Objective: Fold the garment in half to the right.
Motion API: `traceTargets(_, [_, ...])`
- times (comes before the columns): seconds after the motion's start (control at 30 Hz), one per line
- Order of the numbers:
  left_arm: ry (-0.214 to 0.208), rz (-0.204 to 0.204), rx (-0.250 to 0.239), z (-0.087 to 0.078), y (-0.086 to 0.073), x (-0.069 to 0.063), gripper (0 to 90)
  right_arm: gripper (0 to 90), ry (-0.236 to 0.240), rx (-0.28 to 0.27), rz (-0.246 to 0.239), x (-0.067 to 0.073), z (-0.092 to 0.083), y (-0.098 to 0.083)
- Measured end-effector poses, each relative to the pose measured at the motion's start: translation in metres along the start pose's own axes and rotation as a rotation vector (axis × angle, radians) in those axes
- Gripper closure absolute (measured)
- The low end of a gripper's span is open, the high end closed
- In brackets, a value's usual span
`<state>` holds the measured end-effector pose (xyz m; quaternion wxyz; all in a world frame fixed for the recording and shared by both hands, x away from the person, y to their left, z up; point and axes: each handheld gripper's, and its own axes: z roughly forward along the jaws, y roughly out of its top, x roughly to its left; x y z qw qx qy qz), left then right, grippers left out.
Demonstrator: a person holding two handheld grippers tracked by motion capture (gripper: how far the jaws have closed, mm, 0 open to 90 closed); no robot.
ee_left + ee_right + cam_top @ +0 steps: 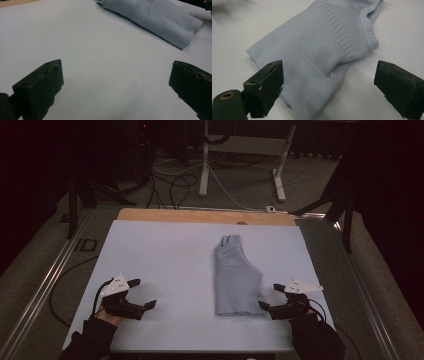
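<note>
Right gripper (270, 296) fingers spread wide at folded garment's (236, 280) four-o'clock edge; left gripper (143, 293) likewise open. Risk: snagging one layer, unfolding.

garment (236, 279): on the sheet (165, 260), right of centre, long axis 12 to 6 o'clock
left gripper (141, 294): at 9 o'clock of garment, well apart
right gripper (270, 296): at garment's 4 o'clock corner, just beside
sheet: on table (200, 216)
</note>
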<state>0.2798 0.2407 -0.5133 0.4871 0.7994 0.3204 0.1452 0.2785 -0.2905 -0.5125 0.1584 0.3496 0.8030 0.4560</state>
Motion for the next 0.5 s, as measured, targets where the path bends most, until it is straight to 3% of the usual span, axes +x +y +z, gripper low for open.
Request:
traceTargets(0.2, [0.004,0.005,-0.002,-0.001,-0.001,0.000,0.3,9.0,-0.071,0.010,0.020,-0.001,-0.006,-0.011])
traceTargets(0.5, [0.007,0.002,-0.001,0.000,0.000,0.000,0.4,9.0,-0.089,0.007,0.048,-0.004,-0.006,-0.013])
